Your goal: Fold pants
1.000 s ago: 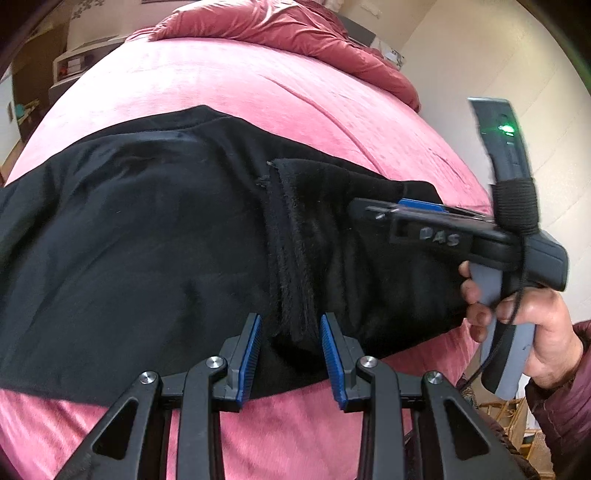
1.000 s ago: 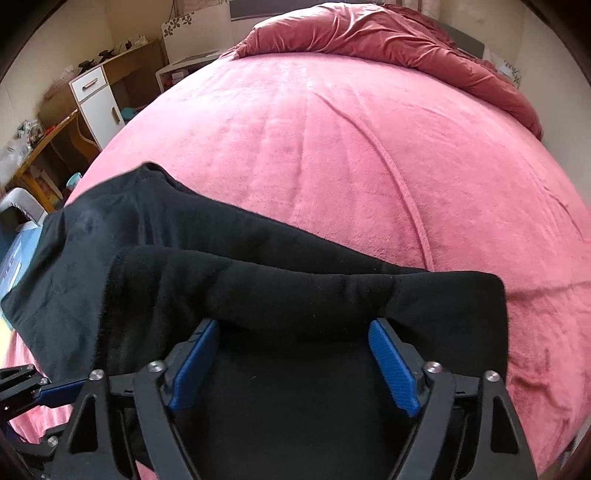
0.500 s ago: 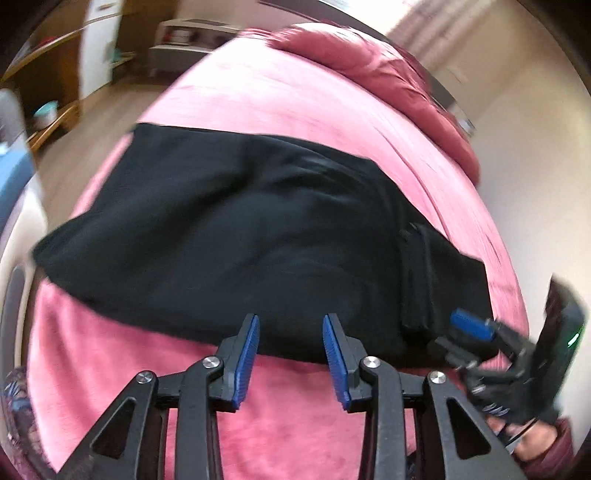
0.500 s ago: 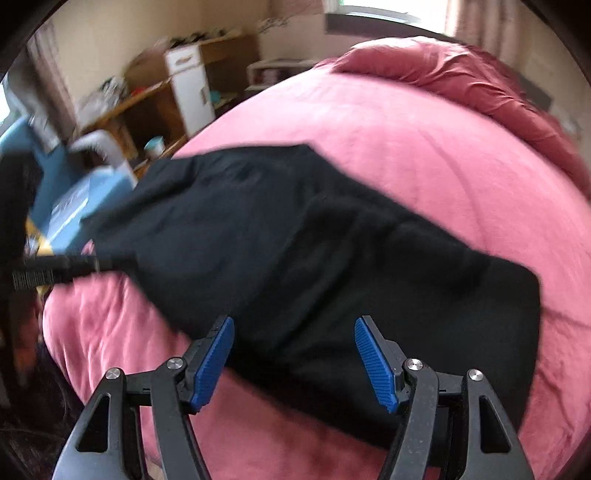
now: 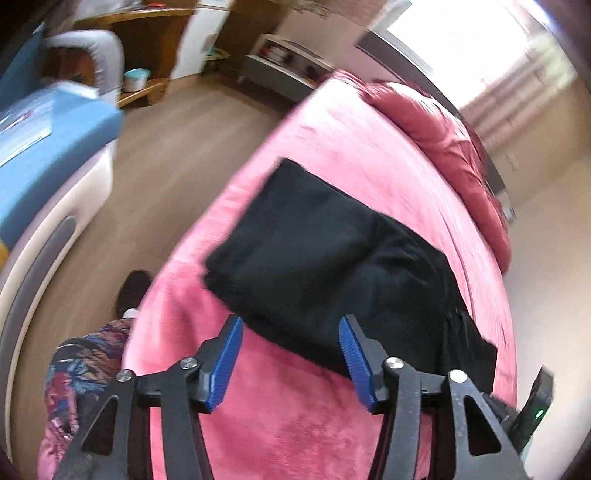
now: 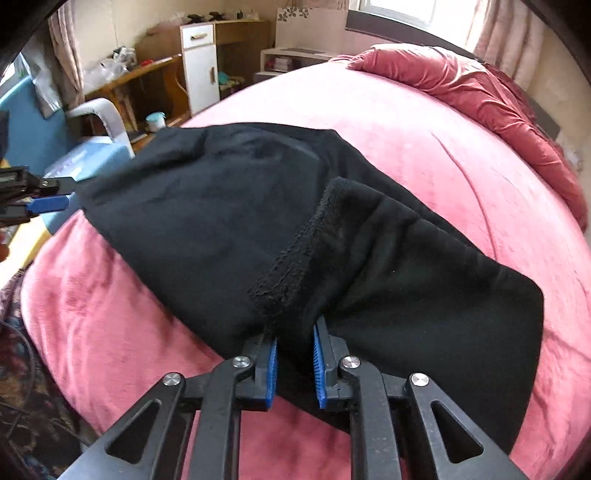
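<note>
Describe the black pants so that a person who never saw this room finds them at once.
Start at the large pink bed. The black pants lie folded near its front edge, by the right claw. They are the only black cloth there; the bunched quilt behind is dark red.

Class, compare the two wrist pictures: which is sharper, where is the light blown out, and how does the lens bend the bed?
Left wrist view: motion-smeared floor and black pants, window blown out white. Right wrist view: sharper, fleecy cuff legible, window only mildly bright. Both: fisheye bulges the pink bed into a dome, dark corners.
</note>
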`<act>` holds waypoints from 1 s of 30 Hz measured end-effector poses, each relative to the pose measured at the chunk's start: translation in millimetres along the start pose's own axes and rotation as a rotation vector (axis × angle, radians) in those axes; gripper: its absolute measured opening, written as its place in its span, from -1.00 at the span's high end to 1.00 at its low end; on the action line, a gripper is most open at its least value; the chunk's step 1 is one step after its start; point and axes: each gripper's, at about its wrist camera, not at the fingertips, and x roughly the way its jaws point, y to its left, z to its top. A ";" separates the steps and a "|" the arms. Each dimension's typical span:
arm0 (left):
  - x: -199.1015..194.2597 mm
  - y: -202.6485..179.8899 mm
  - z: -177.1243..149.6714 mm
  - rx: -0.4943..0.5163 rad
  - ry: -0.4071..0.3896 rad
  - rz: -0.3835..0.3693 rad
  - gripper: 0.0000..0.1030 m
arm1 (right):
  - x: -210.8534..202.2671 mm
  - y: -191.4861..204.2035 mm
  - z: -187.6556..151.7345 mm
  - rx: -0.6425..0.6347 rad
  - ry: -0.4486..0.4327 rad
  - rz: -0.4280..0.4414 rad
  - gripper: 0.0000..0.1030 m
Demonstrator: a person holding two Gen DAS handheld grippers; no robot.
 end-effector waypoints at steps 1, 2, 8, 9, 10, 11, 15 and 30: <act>-2.0 7.6 2.5 -0.025 -0.003 0.001 -0.14 | 6.3 2.1 -2.5 -0.010 0.016 -0.012 0.69; -2.9 13.7 4.9 -0.049 -0.004 0.000 -0.15 | 10.6 2.3 -4.8 -0.008 0.027 -0.008 0.68; 0.4 36.9 13.8 -0.140 0.016 -0.022 -0.19 | 10.2 2.1 -7.6 0.008 0.023 0.001 -0.18; 3.9 38.1 15.3 -0.153 0.022 -0.034 -0.19 | 8.8 1.7 -7.7 0.003 0.021 -0.012 -0.33; 5.3 37.7 14.7 -0.158 0.025 -0.035 -0.16 | 6.8 5.0 -9.6 0.003 0.016 -0.017 -0.33; 8.4 37.8 16.4 -0.169 0.034 -0.043 -0.16 | 3.7 6.9 -9.2 0.011 0.001 -0.012 -0.33; 31.2 45.2 25.8 -0.251 0.076 -0.072 -0.15 | -16.4 5.8 -6.2 0.039 -0.059 0.020 -0.73; 52.0 39.7 36.8 -0.227 0.070 -0.032 0.56 | -6.0 -53.3 -26.4 0.434 -0.046 -0.006 -0.54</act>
